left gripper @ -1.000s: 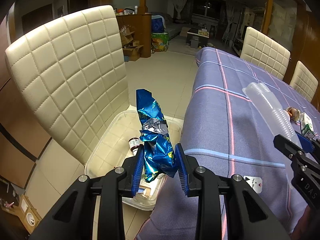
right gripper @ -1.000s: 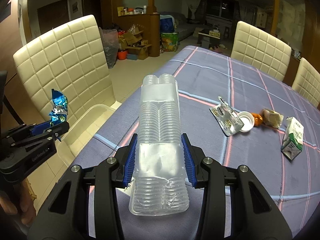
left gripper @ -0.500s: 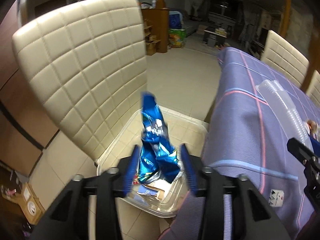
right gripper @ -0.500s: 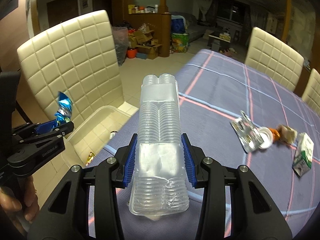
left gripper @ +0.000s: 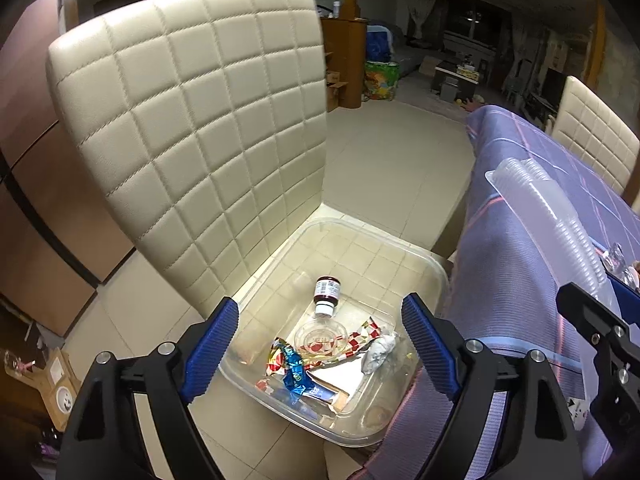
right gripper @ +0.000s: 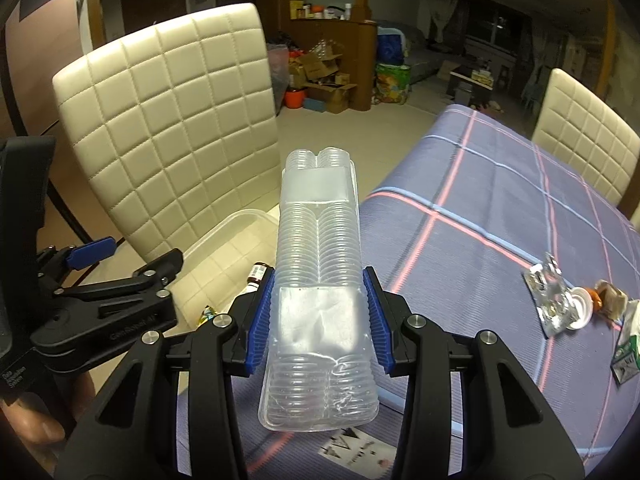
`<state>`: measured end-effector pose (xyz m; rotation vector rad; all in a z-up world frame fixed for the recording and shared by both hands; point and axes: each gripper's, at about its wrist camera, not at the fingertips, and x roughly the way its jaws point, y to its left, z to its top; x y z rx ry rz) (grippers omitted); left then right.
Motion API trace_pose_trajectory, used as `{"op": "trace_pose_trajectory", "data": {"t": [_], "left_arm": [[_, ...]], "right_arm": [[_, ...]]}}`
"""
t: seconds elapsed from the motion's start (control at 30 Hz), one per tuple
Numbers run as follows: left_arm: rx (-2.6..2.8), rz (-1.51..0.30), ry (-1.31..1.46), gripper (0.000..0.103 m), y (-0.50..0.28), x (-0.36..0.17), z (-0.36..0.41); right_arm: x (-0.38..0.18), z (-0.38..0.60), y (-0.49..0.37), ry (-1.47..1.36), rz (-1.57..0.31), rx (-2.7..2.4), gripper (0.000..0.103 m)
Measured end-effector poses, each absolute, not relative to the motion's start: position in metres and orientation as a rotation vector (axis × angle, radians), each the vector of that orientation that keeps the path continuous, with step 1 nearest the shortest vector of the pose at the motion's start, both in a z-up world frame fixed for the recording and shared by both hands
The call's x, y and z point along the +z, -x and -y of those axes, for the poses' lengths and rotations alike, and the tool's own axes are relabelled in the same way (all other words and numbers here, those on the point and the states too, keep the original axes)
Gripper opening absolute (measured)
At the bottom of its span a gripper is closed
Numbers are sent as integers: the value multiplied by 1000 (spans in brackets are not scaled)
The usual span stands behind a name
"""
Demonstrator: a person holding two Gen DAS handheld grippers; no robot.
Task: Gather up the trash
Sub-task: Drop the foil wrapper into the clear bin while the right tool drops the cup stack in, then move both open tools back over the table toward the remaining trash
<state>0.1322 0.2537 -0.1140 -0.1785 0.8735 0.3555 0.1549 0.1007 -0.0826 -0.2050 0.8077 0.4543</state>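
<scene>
The ribbed clear plastic tray point(right gripper: 318, 292) sits clamped between the pads of my right gripper point(right gripper: 318, 322), its long axis running straight ahead out of the jaws over the edge of the purple checked tablecloth point(right gripper: 492, 240). The clear plastic bin point(left gripper: 434, 276) on the cream quilted chair point(left gripper: 200, 120) lies ahead and to the left of those jaws, so this hand carries across. My left gripper point(left gripper: 320, 350) hangs right above the bin, its jaws just opened wide and empty, the crumpled blue foil wrapper point(left gripper: 296, 376) lying below between them.
</scene>
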Motion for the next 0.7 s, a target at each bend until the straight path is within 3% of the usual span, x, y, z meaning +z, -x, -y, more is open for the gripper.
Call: {"op": "trace_pose_trajectory", "data": {"t": [0.13,0.23,0.3,0.7], "left_arm": [[395,-873,192,82,-130,-116,-265],[415,-874,216,82,-126,-117,-275],[426,-874,231,82,-124,-117,-280],[367,-868,215,82,-122,-105,-256]], "right_arm": [[-84,-112,-154,217,-806,483,45],[-84,-118,-153,208,-819,511,51],[-83,-119,-154,194,-825,525,66],[-78,-79,-154,148,-809,425,67]]}}
